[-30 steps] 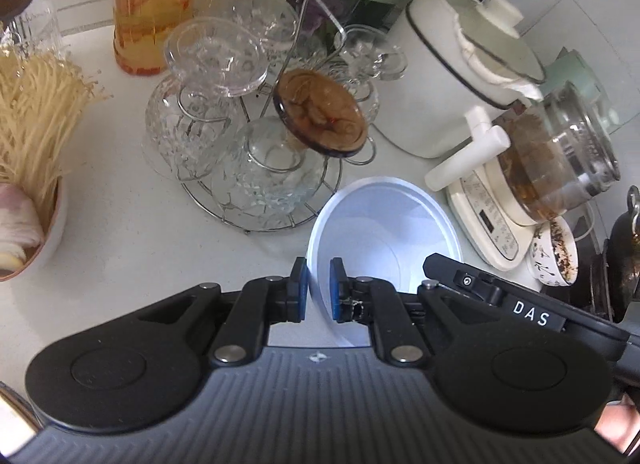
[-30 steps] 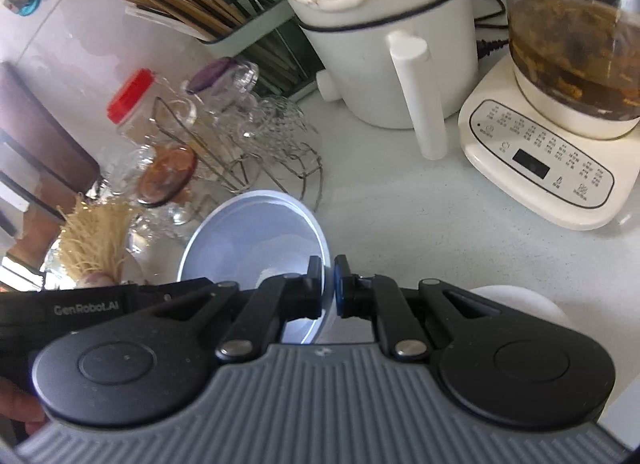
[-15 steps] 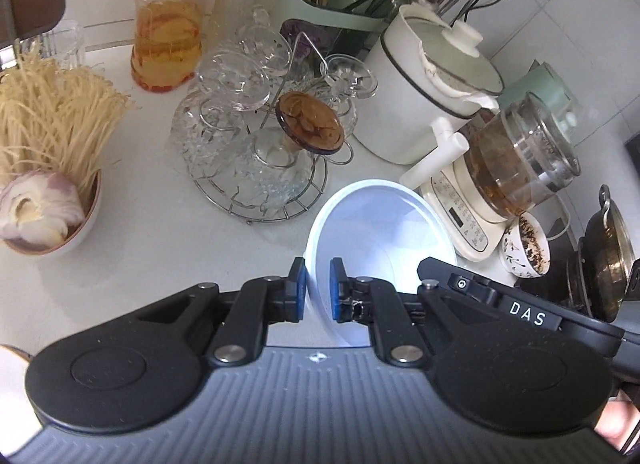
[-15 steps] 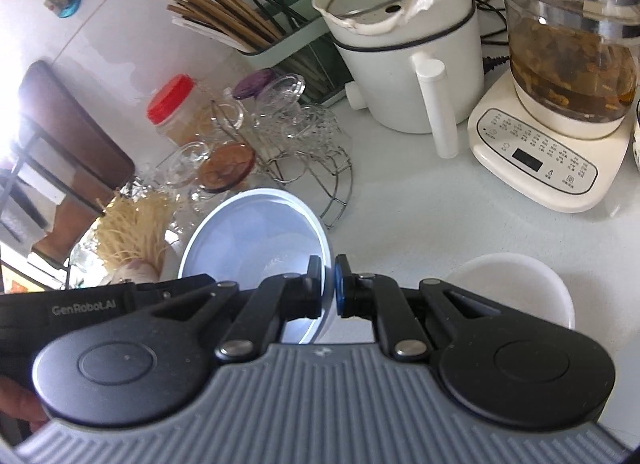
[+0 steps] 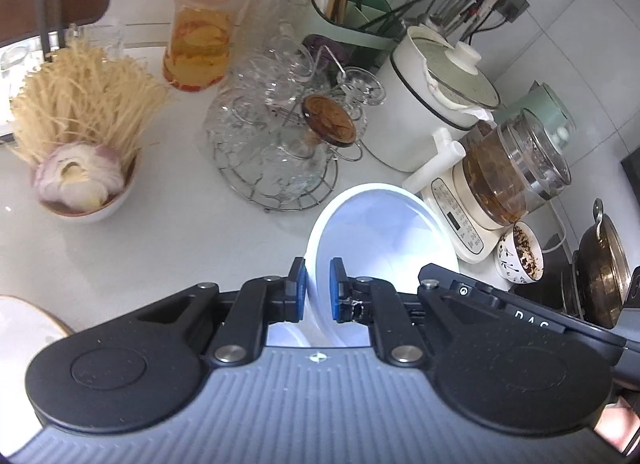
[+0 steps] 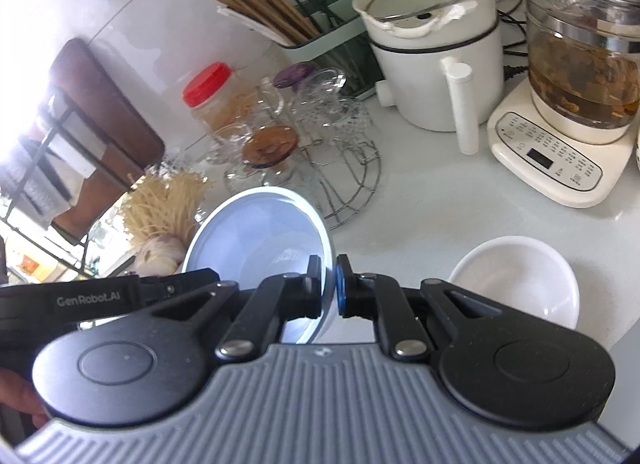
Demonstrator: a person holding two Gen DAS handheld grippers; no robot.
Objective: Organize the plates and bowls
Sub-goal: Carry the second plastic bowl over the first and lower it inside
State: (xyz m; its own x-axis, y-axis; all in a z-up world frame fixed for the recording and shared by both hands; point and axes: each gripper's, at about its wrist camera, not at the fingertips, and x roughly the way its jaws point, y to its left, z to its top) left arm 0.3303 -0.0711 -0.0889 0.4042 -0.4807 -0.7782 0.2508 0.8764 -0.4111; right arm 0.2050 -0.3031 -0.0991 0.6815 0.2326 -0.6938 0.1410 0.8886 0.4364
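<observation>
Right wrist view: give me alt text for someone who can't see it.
The right gripper and left gripper clamp opposite rims of a white bowl above a white counter. Another white bowl sits right; a wire glass rack behind.

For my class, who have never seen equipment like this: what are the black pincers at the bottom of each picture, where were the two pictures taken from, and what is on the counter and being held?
No robot here: a person holds a hand-held gripper in each hand, each carrying a wide-angle camera looking along its fingers. One picture comes from the left gripper, the other from the right gripper. Both are shut on opposite rim edges of one pale blue bowl, tilted above the white counter. On the counter stand a white bowl, a wire rack of glasses, a red-lidded jar, a white pot and a glass kettle.
</observation>
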